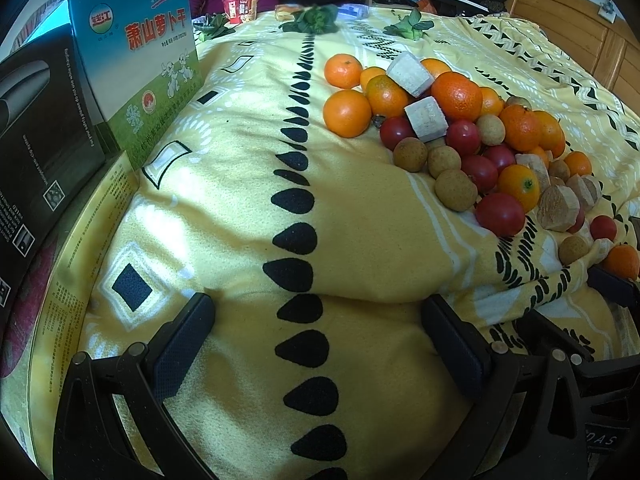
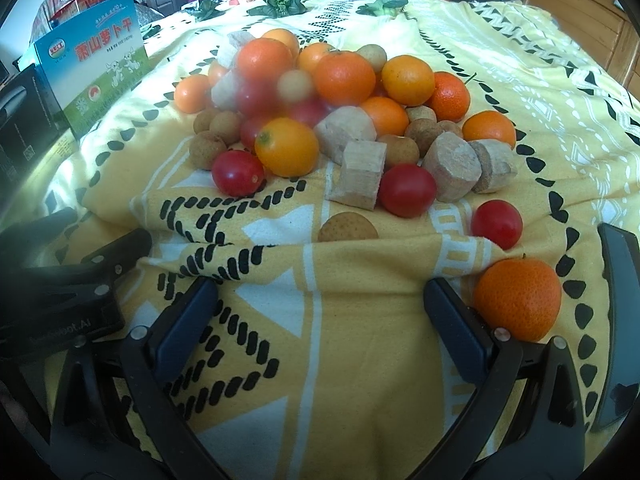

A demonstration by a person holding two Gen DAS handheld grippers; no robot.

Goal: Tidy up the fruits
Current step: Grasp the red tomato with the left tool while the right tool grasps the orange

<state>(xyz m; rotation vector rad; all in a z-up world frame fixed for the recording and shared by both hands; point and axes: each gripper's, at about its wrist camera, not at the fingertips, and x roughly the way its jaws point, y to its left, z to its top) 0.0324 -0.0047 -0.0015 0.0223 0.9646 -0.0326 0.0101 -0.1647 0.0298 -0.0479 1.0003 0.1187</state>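
A heap of fruit [image 1: 460, 132] lies on a yellow patterned cloth [image 1: 248, 208]: oranges, red cherry tomatoes, brown longans and pale cut chunks. In the right wrist view the heap [image 2: 332, 120] is straight ahead. One orange [image 2: 518, 300] lies apart beside the right finger, and a tomato [image 2: 497, 224] just beyond it. My left gripper [image 1: 318, 328] is open and empty over bare cloth, left of the heap. My right gripper [image 2: 320, 308] is open and empty, just short of the heap. The left gripper also shows in the right wrist view [image 2: 80, 276] at the left edge.
A blue and green box [image 1: 140, 68] and a black box [image 1: 40, 132] stand at the left on a yellow tray edge [image 1: 68, 280]. Leafy greens [image 1: 316, 20] and a red cup [image 1: 241, 9] sit at the far side. A person sits behind. A wooden headboard [image 1: 580, 28] is at right.
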